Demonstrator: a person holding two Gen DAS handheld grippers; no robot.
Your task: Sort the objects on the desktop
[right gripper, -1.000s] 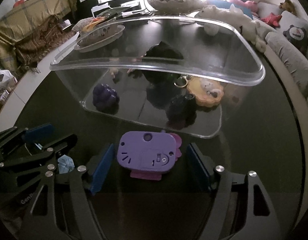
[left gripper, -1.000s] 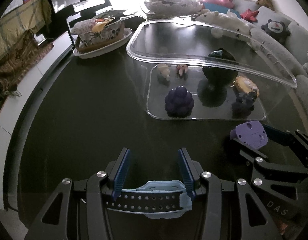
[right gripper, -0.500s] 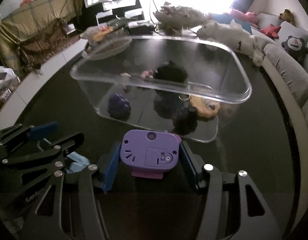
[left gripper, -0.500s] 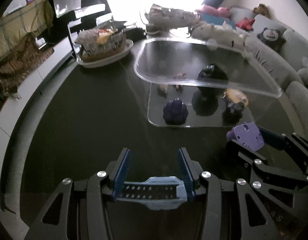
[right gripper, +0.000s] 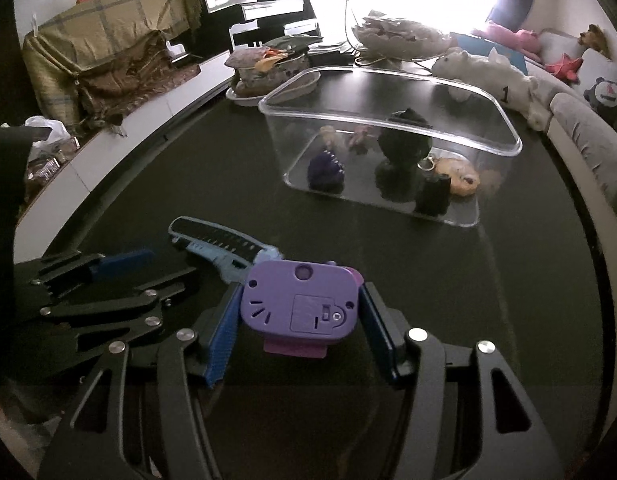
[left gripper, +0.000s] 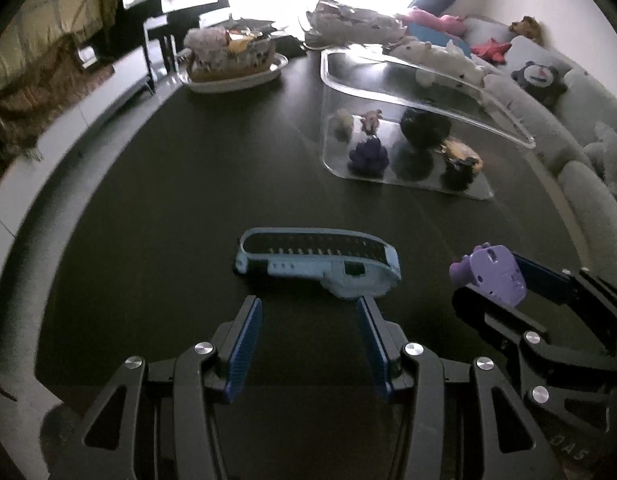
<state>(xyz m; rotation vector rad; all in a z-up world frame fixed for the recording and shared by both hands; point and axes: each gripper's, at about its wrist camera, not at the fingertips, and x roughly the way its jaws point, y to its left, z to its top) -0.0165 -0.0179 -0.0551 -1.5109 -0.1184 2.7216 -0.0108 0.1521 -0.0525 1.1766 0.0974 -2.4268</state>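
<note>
- Dark table (left gripper: 148, 208), backlit by a blown-out window; sofa (left gripper: 588, 208) with plush toys along the right.
- Left gripper (left gripper: 308, 332) low over the table, blue pads apart, nothing between them.
- Light-blue watch (left gripper: 316, 260) lying flat just beyond those fingertips — strap stretched sideways, apparently clear of both pads, though dim light leaves the right one unsure.
- Right gripper (right gripper: 300, 320) clamped on a purple toy watch (right gripper: 300, 304), back face up, lifted off the table.
- Clear plastic bin (right gripper: 388, 120) farther back, well apart from both grippers — holding a purple grape-like toy (right gripper: 326, 172), a dark round toy (right gripper: 404, 140), an orange figure (right gripper: 456, 176) and small pale figures.
- Patterned bundle on a white dish (left gripper: 232, 80) at far left.
</note>
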